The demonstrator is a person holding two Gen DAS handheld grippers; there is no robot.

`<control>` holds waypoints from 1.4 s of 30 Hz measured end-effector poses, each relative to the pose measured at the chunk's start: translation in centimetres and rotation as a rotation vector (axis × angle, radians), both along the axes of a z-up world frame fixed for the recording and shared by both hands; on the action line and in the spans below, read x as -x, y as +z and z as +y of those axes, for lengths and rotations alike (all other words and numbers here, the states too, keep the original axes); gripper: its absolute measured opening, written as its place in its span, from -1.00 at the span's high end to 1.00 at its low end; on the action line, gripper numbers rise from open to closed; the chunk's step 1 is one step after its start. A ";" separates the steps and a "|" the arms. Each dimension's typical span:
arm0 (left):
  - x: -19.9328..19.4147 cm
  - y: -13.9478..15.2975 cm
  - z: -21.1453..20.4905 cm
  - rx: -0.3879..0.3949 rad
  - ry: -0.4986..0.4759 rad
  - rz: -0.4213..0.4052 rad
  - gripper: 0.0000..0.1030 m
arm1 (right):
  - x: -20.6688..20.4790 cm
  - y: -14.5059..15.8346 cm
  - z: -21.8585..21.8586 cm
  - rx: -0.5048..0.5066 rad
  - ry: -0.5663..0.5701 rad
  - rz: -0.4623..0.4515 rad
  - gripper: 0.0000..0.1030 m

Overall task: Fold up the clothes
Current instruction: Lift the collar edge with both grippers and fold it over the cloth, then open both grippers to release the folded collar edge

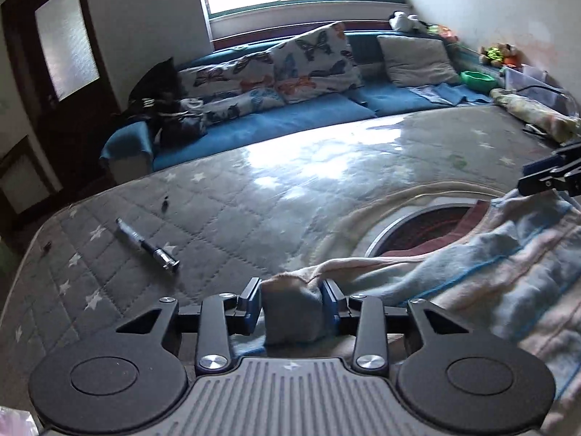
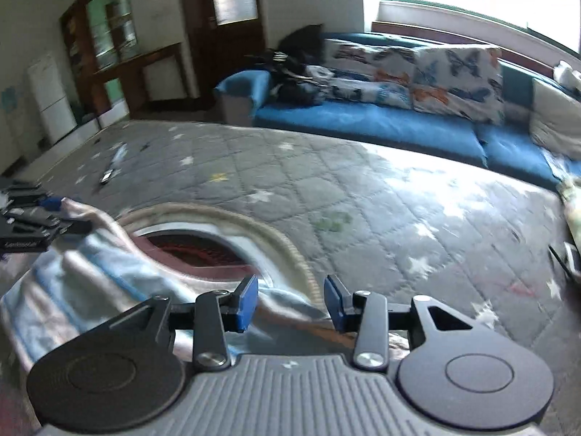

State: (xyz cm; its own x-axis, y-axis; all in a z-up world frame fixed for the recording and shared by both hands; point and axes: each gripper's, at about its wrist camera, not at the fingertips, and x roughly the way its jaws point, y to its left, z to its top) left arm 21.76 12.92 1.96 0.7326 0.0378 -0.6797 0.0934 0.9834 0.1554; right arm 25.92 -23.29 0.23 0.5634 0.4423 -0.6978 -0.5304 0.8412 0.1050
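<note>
Mattress (image 1: pixel 254 196) carries striped garment (image 1: pixel 490 272) near its front edge, long axis running tool to tool. Left tool (image 1: pixel 292 303) — clamped on a bunched corner. Right tool (image 2: pixel 290 303) — spread wide, cloth between its pads, not gripped.

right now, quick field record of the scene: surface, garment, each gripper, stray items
surface: grey quilted star-print mattress
garment: pastel striped garment, partly lifted, bunched
left gripper: shut on a corner of the garment
right gripper: jaws apart, cloth between them, not clamped
stray item: marker pen lying on the mattress, left of the garment
background: blue sofa with butterfly cushions
</note>
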 end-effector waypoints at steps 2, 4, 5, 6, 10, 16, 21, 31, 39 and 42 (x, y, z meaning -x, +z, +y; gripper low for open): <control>0.0 0.2 0.1 -0.011 0.020 -0.012 0.22 | -0.1 -0.1 -0.7 -0.008 -0.036 0.002 0.23; 0.3 0.6 0.0 -0.015 0.035 -0.032 0.24 | 0.3 0.2 -1.0 -0.007 -0.038 -0.016 0.26; 0.4 0.9 -0.3 -0.005 0.029 -0.041 0.26 | 0.6 0.4 -1.0 -0.009 -0.033 -0.026 0.27; 0.5 1.2 -0.6 0.005 0.024 -0.050 0.26 | 0.9 0.6 -0.8 -0.014 -0.022 -0.029 0.27; 1.0 2.4 -1.8 0.045 0.001 -0.086 0.35 | 2.0 1.3 0.8 -0.022 0.052 -0.020 0.31; 0.5 1.5 -4.0 0.110 -0.082 -0.039 0.38 | 3.0 0.2 4.2 -0.030 0.119 0.022 0.34; -0.6 -0.1 -3.8 0.119 -0.059 -0.012 0.34 | 2.7 -0.9 5.6 -0.045 0.103 0.046 0.34; -1.6 -2.2 -3.5 0.125 -0.037 0.011 0.31 | 1.3 -2.2 5.6 -0.079 0.028 0.078 0.36; -1.5 -1.9 -4.0 0.116 -0.032 0.006 0.22 | 2.4 -1.9 7.4 -0.012 0.069 0.016 0.35; -1.5 -1.8 -4.4 0.105 -0.035 -0.002 0.22 | 3.5 -1.3 8.5 -0.001 0.122 -0.018 0.35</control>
